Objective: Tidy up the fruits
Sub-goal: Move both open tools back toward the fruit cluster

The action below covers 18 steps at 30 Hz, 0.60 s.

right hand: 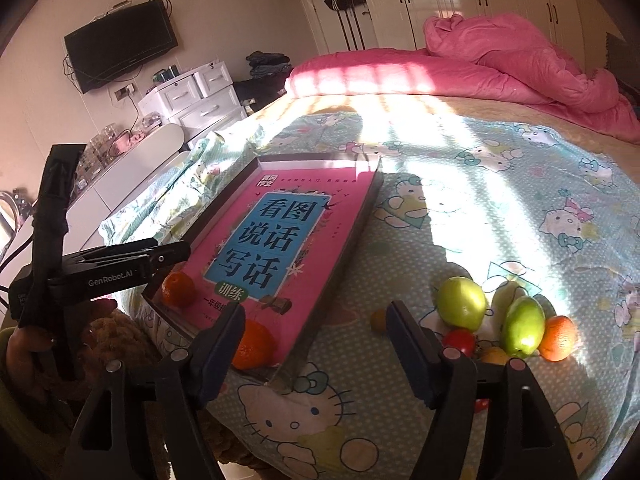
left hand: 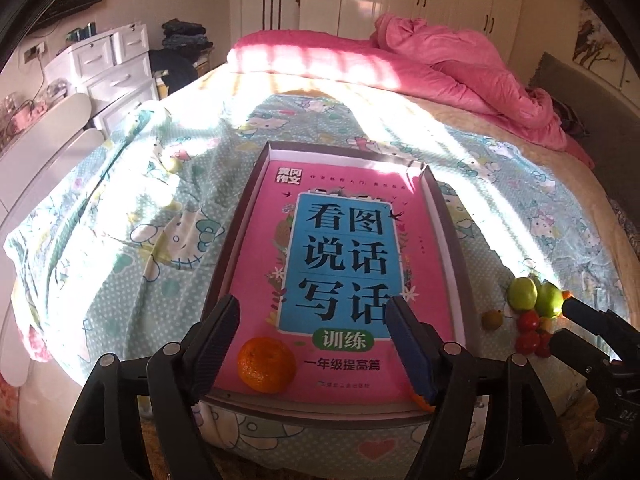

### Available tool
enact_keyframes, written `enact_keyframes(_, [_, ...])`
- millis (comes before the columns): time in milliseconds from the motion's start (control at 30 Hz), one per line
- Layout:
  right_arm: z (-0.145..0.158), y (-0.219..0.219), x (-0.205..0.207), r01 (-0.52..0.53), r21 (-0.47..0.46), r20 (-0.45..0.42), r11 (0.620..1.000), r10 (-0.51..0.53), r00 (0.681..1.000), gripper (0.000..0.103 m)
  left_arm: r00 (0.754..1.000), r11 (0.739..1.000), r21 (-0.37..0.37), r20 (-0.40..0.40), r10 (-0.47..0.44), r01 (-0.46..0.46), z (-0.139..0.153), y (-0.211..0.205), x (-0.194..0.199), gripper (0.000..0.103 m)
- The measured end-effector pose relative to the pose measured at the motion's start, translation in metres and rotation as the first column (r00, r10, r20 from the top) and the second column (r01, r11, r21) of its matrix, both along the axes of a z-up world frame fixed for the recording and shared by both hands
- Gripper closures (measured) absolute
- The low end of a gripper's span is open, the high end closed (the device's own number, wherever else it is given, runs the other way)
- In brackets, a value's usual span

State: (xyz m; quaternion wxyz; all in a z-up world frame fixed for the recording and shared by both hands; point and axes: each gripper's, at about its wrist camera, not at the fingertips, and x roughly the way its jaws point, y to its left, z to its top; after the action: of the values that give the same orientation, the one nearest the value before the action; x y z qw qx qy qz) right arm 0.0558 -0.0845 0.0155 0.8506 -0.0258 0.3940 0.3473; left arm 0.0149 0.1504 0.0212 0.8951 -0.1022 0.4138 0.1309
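Both tools stand with jaws well apart and nothing between the pads: the left gripper (left hand: pixel 312 320) hangs over the near end of the tray (left hand: pixel 460 248), and the right gripper (right hand: pixel 316 326) straddles the tray's near corner and the bedsheet (right hand: pixel 500 208) beyond it. Two oranges already lie in the tray on the glossy pink book (left hand: pixel 340 256), one (left hand: pixel 265 365) just inside the left gripper's left finger, the other (right hand: pixel 252 344) partly hidden behind the right gripper's left finger. The rest wait in a loose pile on the sheet, just past the right gripper's right finger: two smooth green apples (right hand: pixel 460 302), a third orange (right hand: pixel 558 338), shiny red tomato-like fruits (right hand: pixel 460 340) and a small brownish one (right hand: pixel 378 320) nearer the tray. The likely trouble, as I judge it, is rolling: the book cover is slick and flat, the fruits are round, and the tray rests on a soft, yielding mattress (so any press on its rim could tip it and send the oranges sliding). The pile is also tightly packed, so closing on one apple may nudge its neighbours off across the cotton sheet, and the small soft red ones could be bruised by hard pads.
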Motion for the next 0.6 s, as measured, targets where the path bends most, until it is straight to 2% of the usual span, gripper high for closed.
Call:
enact_keyframes(200, [0.009, -0.022, 0.003, 0.046, 0.037, 0.011, 0.998, -0.046, 0.999, 0.029, 0.999, 1.000, -0.006, 0.012, -0.030, 0.030, 0.013, -0.018, 0.004, 0.026])
enact_keyframes(600, [0.024, -0.067, -0.011, 0.093, 0.025, 0.127, 0.995, -0.095, 0.987, 0.022, 0.995, 0.996, -0.006, 0.045, -0.087, 0.088, 0.037, -0.061, 0.007, 0.025])
